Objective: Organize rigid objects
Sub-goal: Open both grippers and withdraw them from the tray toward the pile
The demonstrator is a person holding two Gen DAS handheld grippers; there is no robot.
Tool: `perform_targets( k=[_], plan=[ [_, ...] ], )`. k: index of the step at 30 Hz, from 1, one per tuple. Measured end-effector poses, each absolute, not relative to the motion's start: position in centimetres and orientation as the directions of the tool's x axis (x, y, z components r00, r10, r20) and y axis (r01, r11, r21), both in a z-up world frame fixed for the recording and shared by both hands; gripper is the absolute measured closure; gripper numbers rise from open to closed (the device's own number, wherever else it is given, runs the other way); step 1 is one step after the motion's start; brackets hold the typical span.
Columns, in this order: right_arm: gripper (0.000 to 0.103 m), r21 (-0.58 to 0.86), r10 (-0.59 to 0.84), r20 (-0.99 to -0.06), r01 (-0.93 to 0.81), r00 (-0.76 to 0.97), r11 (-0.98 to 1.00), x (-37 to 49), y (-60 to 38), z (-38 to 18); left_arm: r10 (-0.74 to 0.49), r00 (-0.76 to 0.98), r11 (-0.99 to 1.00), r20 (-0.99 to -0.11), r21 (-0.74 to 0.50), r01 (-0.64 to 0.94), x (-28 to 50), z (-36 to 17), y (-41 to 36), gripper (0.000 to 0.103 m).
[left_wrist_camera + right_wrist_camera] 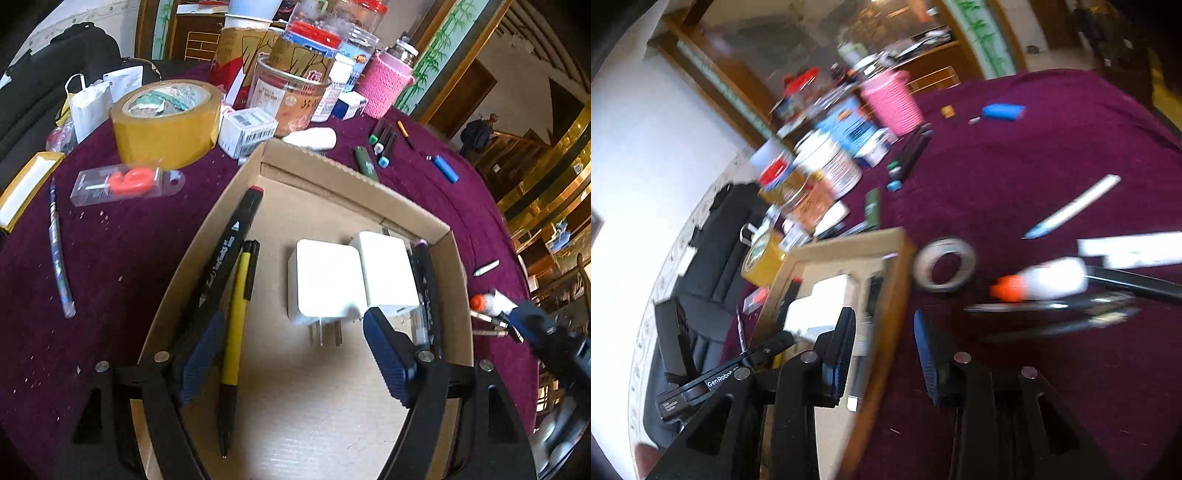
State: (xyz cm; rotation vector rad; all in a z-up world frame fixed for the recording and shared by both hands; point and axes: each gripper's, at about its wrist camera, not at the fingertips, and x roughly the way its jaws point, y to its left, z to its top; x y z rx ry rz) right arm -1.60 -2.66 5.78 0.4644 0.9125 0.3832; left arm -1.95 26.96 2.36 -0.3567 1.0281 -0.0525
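Note:
An open cardboard box [354, 173] sits on the purple cloth. In it lie a black marker with a red cap [229, 251], a yellow pen [234, 321], two white chargers [325, 277] and a dark pen [424, 280] along the right wall. My left gripper [295, 332] hangs open over the box; the yellow pen lies on the floor beside its left finger. My right gripper [882, 321] is open and straddles the box's right wall [897, 258], with nothing held. The right wrist view is blurred.
Right of the box lie a grey tape ring [943, 264], a glue bottle with an orange cap [1045, 282], a white pen [1075, 206] and a blue lighter [445, 168]. A yellow tape roll [166, 122], a packaged red candle [129, 181], markers [384, 144] and jars crowd the far side.

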Motion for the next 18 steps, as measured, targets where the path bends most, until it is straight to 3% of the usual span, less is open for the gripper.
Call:
perform_targets(
  k=[3, 6, 10, 12, 18],
  plan=[
    [0.062, 0.548, 0.47, -0.648, -0.061, 0.599, 0.834, -3.1, -7.7, 5.9, -0.225, 0.528, 0.941, -0.819, -0.324, -0.101, -3.2, 2.5, 27.2, 0.026],
    [0.059, 0.517, 0.389, -0.66, 0.012, 0.643, 0.856, -4.4, -12.8, 5.8, -0.334, 0.6, 0.895, -0.727, -0.444, -0.04, -4.5, 4.0, 28.1, 0.026],
    [0.059, 0.53, 0.33, -0.668, 0.115, 0.667, 0.84, -5.1, -18.7, 4.7, -0.403, 0.659, 0.878, -0.635, -0.472, 0.082, -7.1, 7.6, 25.5, 0.024],
    [0.059, 0.546, 0.316, -0.663, 0.15, 0.678, 0.824, -5.1, -20.7, 4.0, -0.444, 0.633, 0.877, -0.634, -0.452, 0.162, -7.6, 8.8, 22.1, 0.018],
    [0.059, 0.529, 0.301, -0.703, 0.191, 0.644, 0.827, -2.5, -22.6, 0.9, -0.544, 0.506, 0.838, -0.669, -0.46, 0.293, -7.0, 8.9, 12.6, 0.019]
  ],
)
